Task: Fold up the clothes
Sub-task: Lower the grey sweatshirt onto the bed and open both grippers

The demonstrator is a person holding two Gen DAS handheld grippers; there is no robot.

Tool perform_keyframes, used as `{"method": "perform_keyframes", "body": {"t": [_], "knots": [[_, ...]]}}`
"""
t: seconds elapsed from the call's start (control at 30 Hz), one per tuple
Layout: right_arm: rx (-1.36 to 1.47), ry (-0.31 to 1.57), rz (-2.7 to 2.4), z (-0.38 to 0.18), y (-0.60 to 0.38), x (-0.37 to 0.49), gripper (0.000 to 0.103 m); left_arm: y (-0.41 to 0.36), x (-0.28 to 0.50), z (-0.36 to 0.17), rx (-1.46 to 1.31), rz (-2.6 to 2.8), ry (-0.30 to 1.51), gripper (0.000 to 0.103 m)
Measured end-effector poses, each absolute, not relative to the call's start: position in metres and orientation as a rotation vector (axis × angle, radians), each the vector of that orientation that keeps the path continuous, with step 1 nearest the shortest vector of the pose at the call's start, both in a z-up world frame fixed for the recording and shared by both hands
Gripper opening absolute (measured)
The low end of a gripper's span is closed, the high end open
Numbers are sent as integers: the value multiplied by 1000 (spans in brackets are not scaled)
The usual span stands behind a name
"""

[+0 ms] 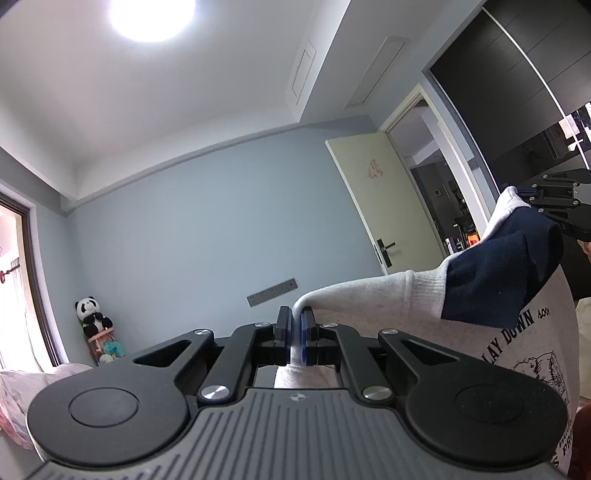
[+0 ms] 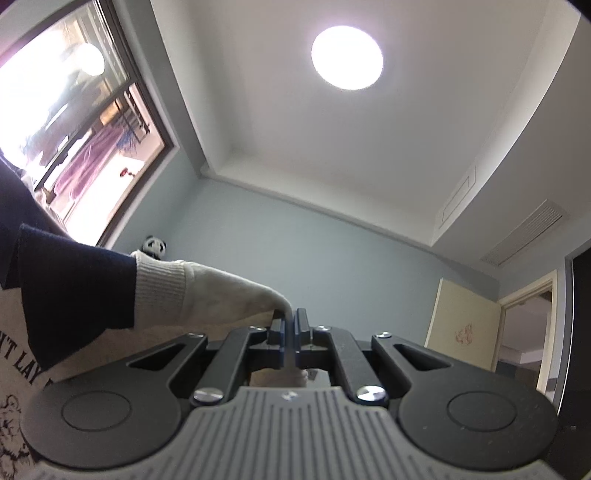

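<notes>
A light grey sweatshirt (image 1: 369,299) with navy sleeves, white ribbed trim and dark printed lettering hangs in the air between both grippers. My left gripper (image 1: 295,334) is shut on one edge of its pale fabric, which runs off to the right. At the far right of the left wrist view, the other gripper (image 1: 532,194) pinches the opposite corner. In the right wrist view my right gripper (image 2: 290,332) is shut on the sweatshirt (image 2: 221,291), whose cloth stretches away to the left with a navy sleeve (image 2: 74,280) draped over it.
A blue-grey wall and white ceiling with a round lamp (image 1: 153,16) fill both views. A panda toy (image 1: 90,314) stands in the corner by a window. An open cream door (image 1: 373,192) and dark wardrobe (image 1: 517,85) lie right. Pink bedding (image 1: 22,398) shows low left.
</notes>
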State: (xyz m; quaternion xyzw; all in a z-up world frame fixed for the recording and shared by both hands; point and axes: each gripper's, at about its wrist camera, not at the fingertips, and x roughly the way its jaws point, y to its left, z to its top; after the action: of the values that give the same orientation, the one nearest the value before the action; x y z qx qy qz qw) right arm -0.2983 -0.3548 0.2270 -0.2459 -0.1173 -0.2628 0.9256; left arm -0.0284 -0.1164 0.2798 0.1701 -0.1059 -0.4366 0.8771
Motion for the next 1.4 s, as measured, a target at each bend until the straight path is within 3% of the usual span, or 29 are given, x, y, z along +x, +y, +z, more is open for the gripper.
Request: {"method": "perform_keyframes", "body": {"t": [0.27,0.53,0.8,1.13,1.2,1.3,1.4], "knots": [[-512,-66,-540,213,-409,-212,5,-180,39,260,415,-903,-82,3],[-475,138,-527,171,-487,-108,5,-265,138,208,491,-893,104,3],[-385,372,-508,75,-576,9,6,-350,242,111,538,-875,308,3],[-226,621,-463,-5,-696,115,6,-403,324,-23,577,-857,548,3],[-220,652,-459,-30,-702,123,6,-408,335,-41,572,-849,572,4],[-186,691,-465,-55,-717,138,8,-419,348,-64,543,-836,628,14],[-149,731,-469,-75,-722,145,21,-422,348,-74,534,-830,673,20]]}}
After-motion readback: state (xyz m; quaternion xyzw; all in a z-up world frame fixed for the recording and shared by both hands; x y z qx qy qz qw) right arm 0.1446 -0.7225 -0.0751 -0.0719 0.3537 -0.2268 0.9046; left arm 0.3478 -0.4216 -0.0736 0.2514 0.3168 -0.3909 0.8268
